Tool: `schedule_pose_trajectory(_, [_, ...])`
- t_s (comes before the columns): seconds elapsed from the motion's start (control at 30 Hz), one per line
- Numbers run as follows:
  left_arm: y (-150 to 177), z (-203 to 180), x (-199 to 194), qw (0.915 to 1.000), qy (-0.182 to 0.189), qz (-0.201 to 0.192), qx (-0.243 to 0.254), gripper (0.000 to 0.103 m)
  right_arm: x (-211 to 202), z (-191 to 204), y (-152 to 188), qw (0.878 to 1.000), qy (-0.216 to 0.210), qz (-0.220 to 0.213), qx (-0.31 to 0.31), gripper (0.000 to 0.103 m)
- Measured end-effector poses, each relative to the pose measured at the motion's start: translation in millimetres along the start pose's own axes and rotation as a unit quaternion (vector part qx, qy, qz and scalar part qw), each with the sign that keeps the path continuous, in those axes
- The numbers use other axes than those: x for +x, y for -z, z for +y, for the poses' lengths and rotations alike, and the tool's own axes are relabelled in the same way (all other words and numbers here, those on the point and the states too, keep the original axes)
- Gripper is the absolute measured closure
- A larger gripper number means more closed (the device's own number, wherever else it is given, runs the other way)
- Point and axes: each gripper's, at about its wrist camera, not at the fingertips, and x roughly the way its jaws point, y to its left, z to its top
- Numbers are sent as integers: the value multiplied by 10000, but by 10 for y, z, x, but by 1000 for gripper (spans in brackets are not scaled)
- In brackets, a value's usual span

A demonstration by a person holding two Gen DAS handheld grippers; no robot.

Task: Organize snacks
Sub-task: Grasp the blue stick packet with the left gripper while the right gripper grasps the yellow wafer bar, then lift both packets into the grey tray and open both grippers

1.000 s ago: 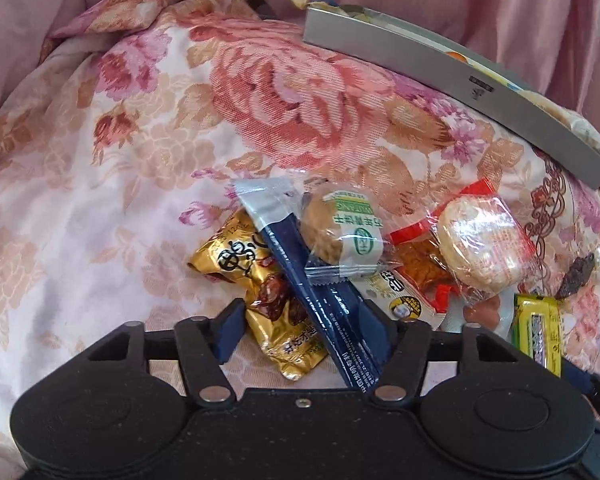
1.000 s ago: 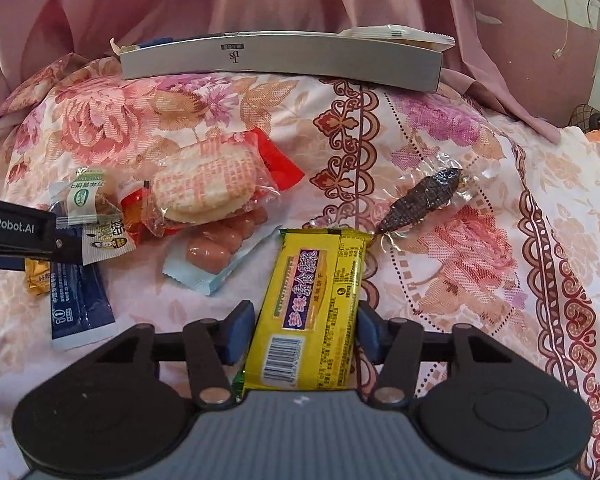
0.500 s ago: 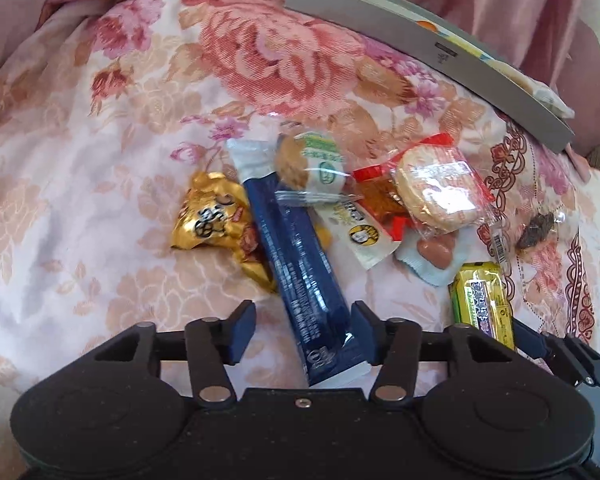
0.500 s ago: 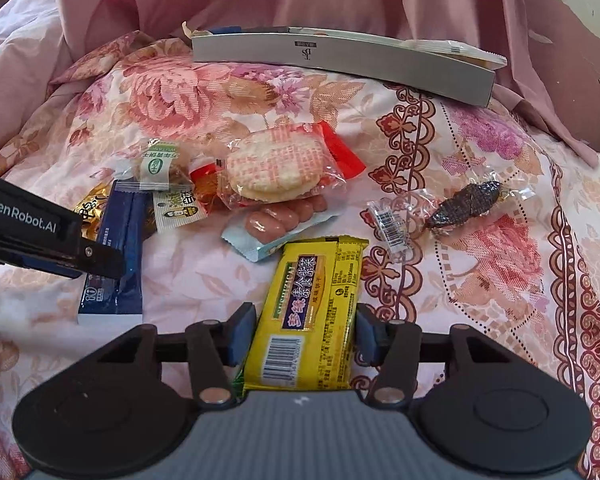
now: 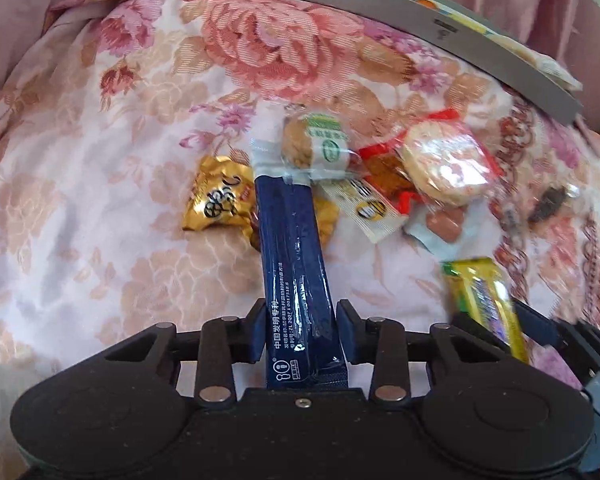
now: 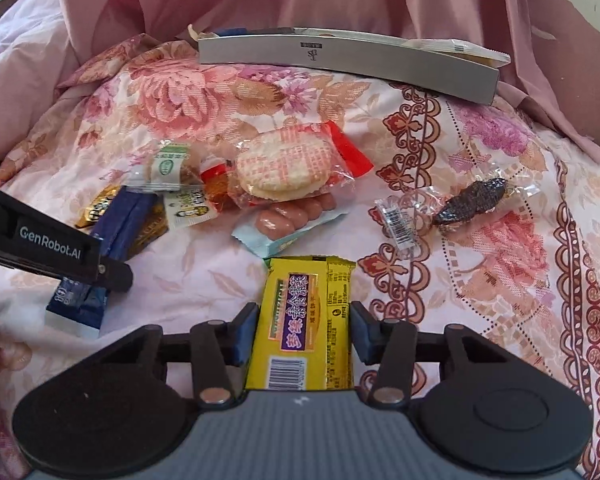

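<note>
My left gripper (image 5: 300, 332) is shut on a long dark blue stick pack (image 5: 292, 256), held above the floral bedspread; it shows at the left of the right wrist view (image 6: 108, 236). My right gripper (image 6: 304, 336) is shut on a yellow snack bar (image 6: 304, 320), which also shows in the left wrist view (image 5: 484, 300). Loose on the bed lie a gold wrapped candy (image 5: 216, 200), a round cake in a green-labelled wrapper (image 5: 316, 148), a rice cracker pack (image 6: 284, 164), a sausage pack (image 6: 292, 216) and a dark dried snack (image 6: 472, 200).
A long grey box (image 6: 352, 60) with packets in it lies at the back of the bed, in front of pink curtains. A small white sachet (image 6: 188, 206) and a red packet (image 5: 384, 168) lie in the pile.
My left gripper closed on the blue stick pack and lifted it off the pile. Both grippers pulled back from the snacks. The right gripper kept its hold on the yellow bar.
</note>
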Motion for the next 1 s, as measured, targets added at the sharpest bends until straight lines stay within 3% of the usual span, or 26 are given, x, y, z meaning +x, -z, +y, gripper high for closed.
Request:
schedule_pose_trajectory(0.07, [76,-13,-4,9997,140,147,132,64,-35,61,18,9996,-212,-15,-177,50])
schedule_pose_trajectory(0.2, [80,-66,48,9995,-86,14,316,58,34,127,16,9992,-158,123,-342,44])
schedule_pose_trajectory(0.27, [38,-105,74,9986,-240,-127,462,44,33,92,13,9995,-121,137,-251,38])
schedule_pose_trajectory(0.33, [23,-132,119,9963,-523,-195,652,42,46,81,12,9996,-37,172,-229,34])
schedule_pose_trajectory(0.43, [6,-94,156,9957,-601,-160,686,49,66,82,22,9995,-24,230,-220,34])
schedule_pose_trajectory(0.47, [-1,-76,139,9963,-563,-171,630,57,67,77,26,9995,-36,241,-207,35])
schedule_pose_trajectory(0.53, [1,-83,114,9963,-522,-212,652,65,65,78,25,9994,-151,251,-179,46])
schedule_pose_trajectory(0.57, [15,-94,107,9960,-531,-230,675,66,61,87,24,9993,-212,250,-179,51])
schedule_pose_trajectory(0.77, [65,-110,23,9971,-331,-278,629,70,7,162,8,9988,-222,105,-432,51])
schedule_pose_trajectory(1.0, [95,-160,-142,9962,-235,-484,684,72,-210,413,34,9870,220,-586,-1482,51])
